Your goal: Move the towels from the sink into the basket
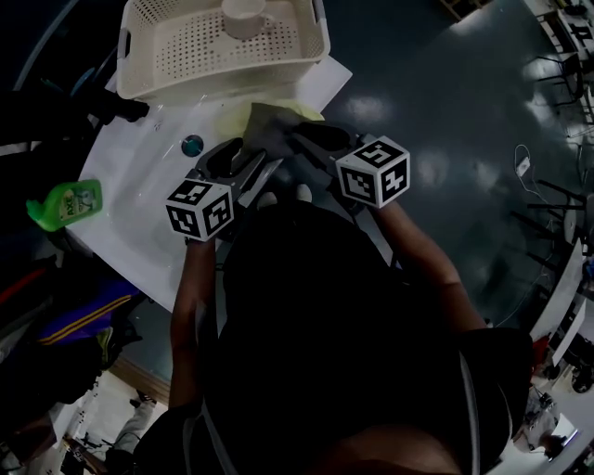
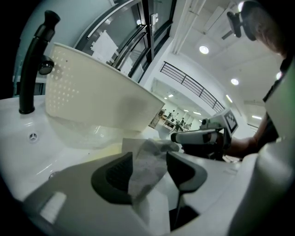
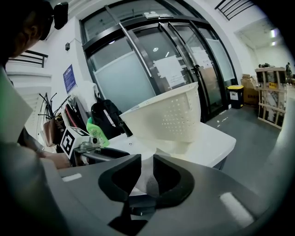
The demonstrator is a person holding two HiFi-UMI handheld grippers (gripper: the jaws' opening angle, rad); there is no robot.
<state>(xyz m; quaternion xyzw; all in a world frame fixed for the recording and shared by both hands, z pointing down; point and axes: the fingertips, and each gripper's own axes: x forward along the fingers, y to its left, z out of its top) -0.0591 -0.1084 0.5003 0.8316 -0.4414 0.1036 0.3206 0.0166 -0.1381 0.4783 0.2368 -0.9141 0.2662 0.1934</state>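
Observation:
A grey towel (image 1: 269,130) is bunched over a yellow towel (image 1: 239,119) at the far side of the white sink (image 1: 139,186), just below the cream perforated basket (image 1: 232,74). My left gripper (image 1: 243,158) is at the towel's left edge. In the left gripper view, a fold of the towel (image 2: 147,166) runs between the jaws of my left gripper (image 2: 150,159), which stand apart with a gap on the right side. My right gripper (image 1: 314,141) is at the towel's right. Its jaws (image 3: 147,168) stand close together, pinching pale cloth (image 3: 146,177).
A black faucet (image 2: 32,60) rises at the sink's left. A green bottle (image 1: 70,202) lies on the sink's left rim, and the drain (image 1: 192,145) shows near the left gripper. A pale round cup (image 1: 243,14) sits inside the basket. Dark floor lies to the right.

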